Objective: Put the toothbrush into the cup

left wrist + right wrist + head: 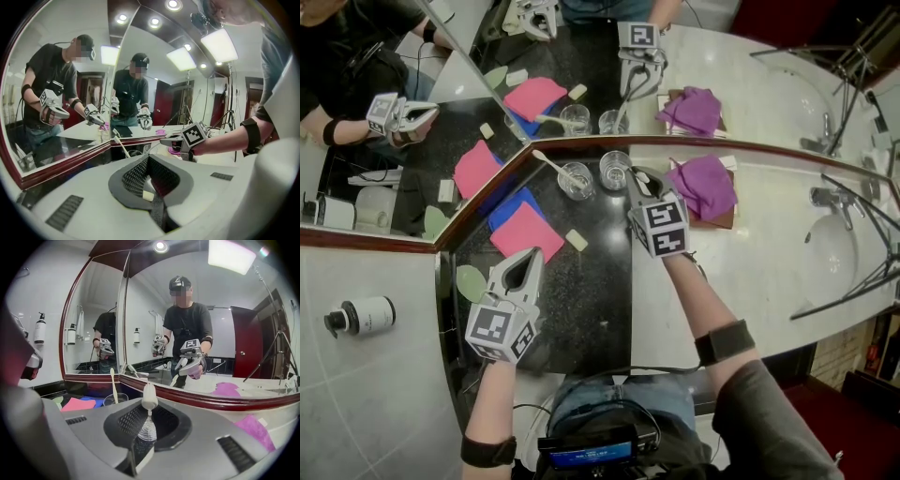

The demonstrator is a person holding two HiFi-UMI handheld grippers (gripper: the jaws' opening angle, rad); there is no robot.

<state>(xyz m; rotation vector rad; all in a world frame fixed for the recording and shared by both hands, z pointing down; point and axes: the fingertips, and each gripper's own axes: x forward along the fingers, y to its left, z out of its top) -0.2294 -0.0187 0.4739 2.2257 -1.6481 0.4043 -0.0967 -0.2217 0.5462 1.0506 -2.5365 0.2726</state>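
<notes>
Bathroom counter (pixel 581 309) below mirrors. Right gripper (pixel 637 179) fingers clamped on toothbrush (pixel 149 398), brush head up, just beside cup (pixel 615 170). Left gripper (pixel 529 261) fingers fully closed, holding nothing.

Head view: steeply down over the speckled black counter (pixel 591 291). Both gripper views: low, close along their jaws. Both face the red-framed corner mirror (pixel 145 305), which all three share.
</notes>
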